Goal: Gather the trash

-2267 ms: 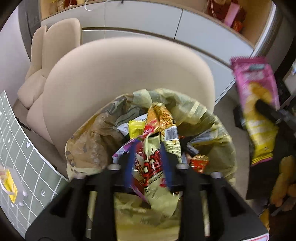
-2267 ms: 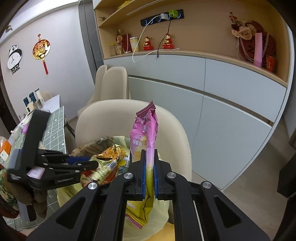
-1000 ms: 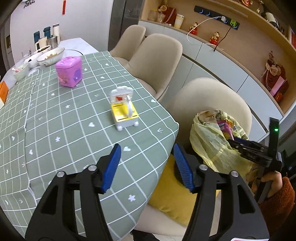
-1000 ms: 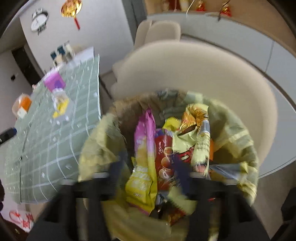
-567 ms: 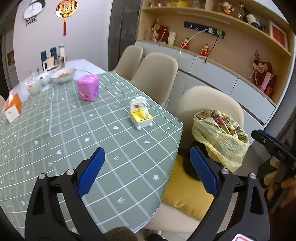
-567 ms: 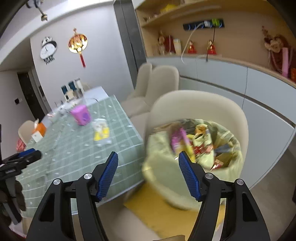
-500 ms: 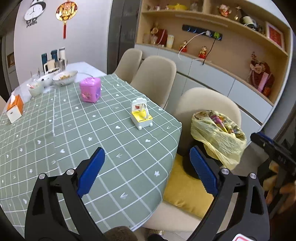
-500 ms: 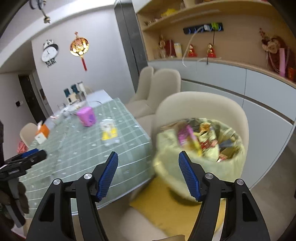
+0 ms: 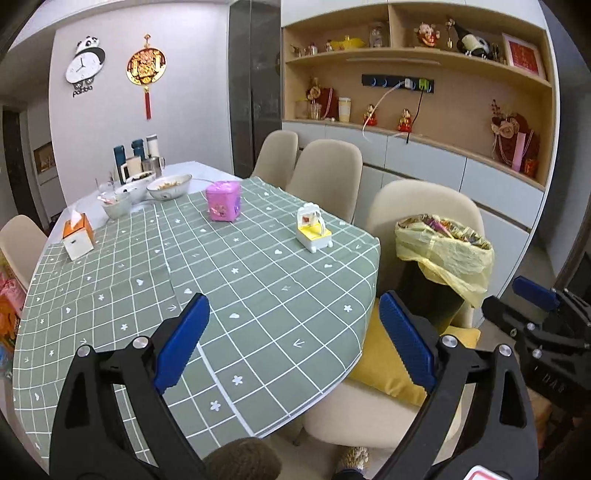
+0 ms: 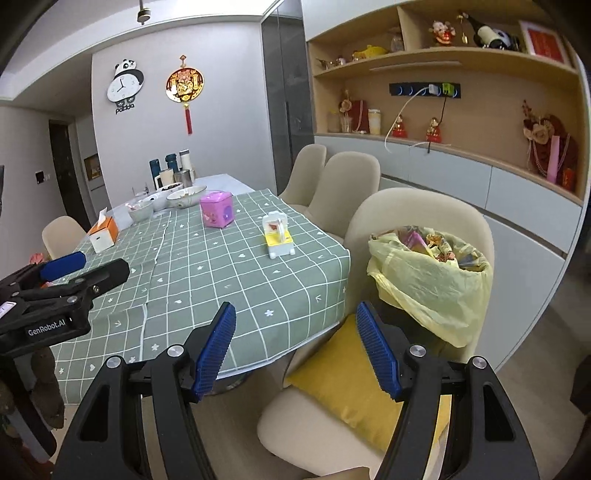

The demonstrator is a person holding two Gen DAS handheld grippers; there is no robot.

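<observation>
Mostly hidden wrappers (image 10: pixel 436 242) inside bag (image 10: pixel 424 284)

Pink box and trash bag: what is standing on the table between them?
A small yellow-and-white toy stands between the pink box and the trash bag; the right wrist view shows it.

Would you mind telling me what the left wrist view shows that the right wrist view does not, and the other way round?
Only the left wrist view shows the right gripper, at its right edge. Only the right wrist view shows the left gripper, at its left edge, and a ceiling fixture. Both show the green checked tablecloth, the pink box, the yellow and white toy, the tissue box and the yellow trash bag full of wrappers, standing on a beige chair.
</observation>
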